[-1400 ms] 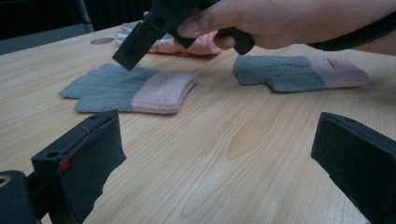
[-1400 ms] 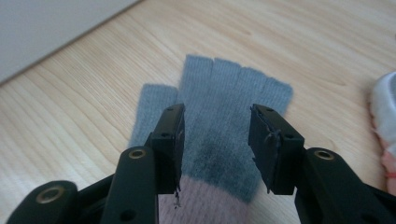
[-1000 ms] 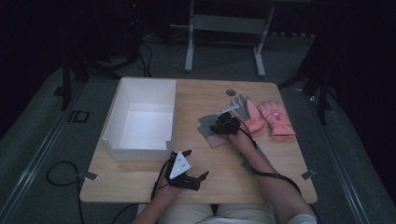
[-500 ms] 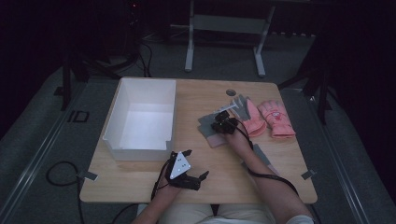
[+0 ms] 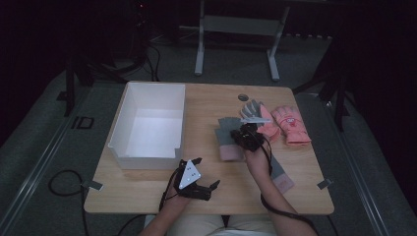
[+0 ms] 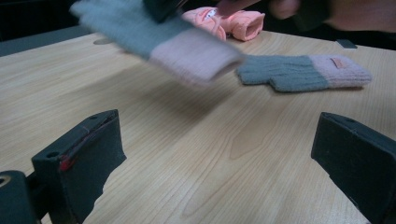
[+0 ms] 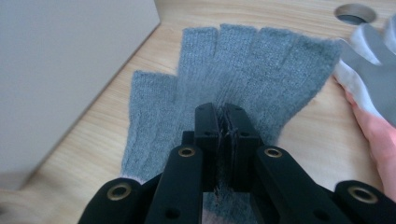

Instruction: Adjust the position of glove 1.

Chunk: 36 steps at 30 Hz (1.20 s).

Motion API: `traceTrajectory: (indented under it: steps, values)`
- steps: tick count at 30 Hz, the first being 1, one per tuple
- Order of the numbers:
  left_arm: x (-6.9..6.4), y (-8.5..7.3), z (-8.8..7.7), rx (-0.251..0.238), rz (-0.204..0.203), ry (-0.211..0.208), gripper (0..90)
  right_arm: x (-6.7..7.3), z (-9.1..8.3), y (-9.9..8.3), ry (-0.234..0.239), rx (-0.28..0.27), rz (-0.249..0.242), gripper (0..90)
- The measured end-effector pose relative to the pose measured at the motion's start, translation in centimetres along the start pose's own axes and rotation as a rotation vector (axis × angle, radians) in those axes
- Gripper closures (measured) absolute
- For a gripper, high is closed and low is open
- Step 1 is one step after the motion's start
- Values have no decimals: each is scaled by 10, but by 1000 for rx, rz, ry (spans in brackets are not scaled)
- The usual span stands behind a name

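Grip on grey glove, middle of the bench

Closed the right gripper (image 7: 226, 121) within the last second; brought its jaws together on the knit of the grey fingerless glove (image 7: 233, 84), with a fold of the palm pinched between them. Raised that glove off the wood since a second ago, when it lay flat; saw it from the left gripper view as a blurred shape in the air, pink cuff hanging low, shadow beneath. Kept it over the middle of the bench (image 5: 216, 98), right of the white box (image 5: 118, 128), not yet above it. Judged the pick as made and the carry as barely begun; took the box to be the likely place for the glove, though could not be sure.

Held the left gripper (image 5: 206, 173) idle near the front edge, in the same spot as a second ago, jaws wide apart, nothing between them.

Left the matching grey glove (image 5: 278, 172) flat toward the front right corner; left the pink gloves (image 5: 290, 125) and a grey-and-white glove (image 5: 253, 110) together near the back right, just beside the round hole (image 5: 243, 97) in the top.

Noted pale wood grain on the bench, bare along its front edge; found the room dim, with grey carpet, a metal stand (image 5: 236, 24) beyond the back edge, and a cable (image 5: 59, 182) looped on the floor at the front left.
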<state>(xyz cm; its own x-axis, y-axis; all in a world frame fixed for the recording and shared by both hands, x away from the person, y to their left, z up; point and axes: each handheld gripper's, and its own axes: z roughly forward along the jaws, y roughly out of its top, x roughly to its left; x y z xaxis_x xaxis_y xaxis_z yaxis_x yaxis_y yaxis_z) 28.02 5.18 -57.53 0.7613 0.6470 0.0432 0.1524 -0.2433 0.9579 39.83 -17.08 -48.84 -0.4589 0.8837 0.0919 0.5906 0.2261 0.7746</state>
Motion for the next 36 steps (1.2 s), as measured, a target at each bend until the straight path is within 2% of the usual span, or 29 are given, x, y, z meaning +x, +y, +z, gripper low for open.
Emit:
traceTrajectory:
  steps: [2, 5, 8, 10, 16, 21, 26, 29, 32, 34, 36]
  values:
    - [0, 0, 0, -3, 0, 0, 18, 4, -11, -7, 9, -13, 32, 849]
    - [0, 0, 0, 1, 3, 1, 18, 14, -22, -22, -2, -3, 27, 849]
    - [-1, 0, 0, -5, 6, 1, 18, 19, -24, -34, -12, 26, 31, 849]
    - [-1, 0, 0, -2, 7, 1, 18, 21, -20, -43, -29, 50, 24, 849]
    - [0, 0, 0, -7, 0, 5, 18, 21, -6, -59, -8, 91, 81, 849]
    - [0, 0, -1, -8, 1, 6, 18, 20, 7, -69, -20, 122, 89, 849]
    - [0, 0, -1, -10, -1, 6, 18, 19, 16, -75, -22, 140, 98, 823]
    - [-1, 0, -1, -8, 5, 11, 18, 19, 17, -77, -26, 129, 94, 806]
    - [-1, 0, -1, -8, 3, 7, 18, 20, 17, -77, -27, 123, 94, 761]
    - [0, 0, -1, -6, 2, 5, 18, 20, 15, -75, -30, 118, 83, 693]
    - [0, 0, -1, -8, 4, 4, 18, 18, 12, -73, -12, 108, 76, 632]
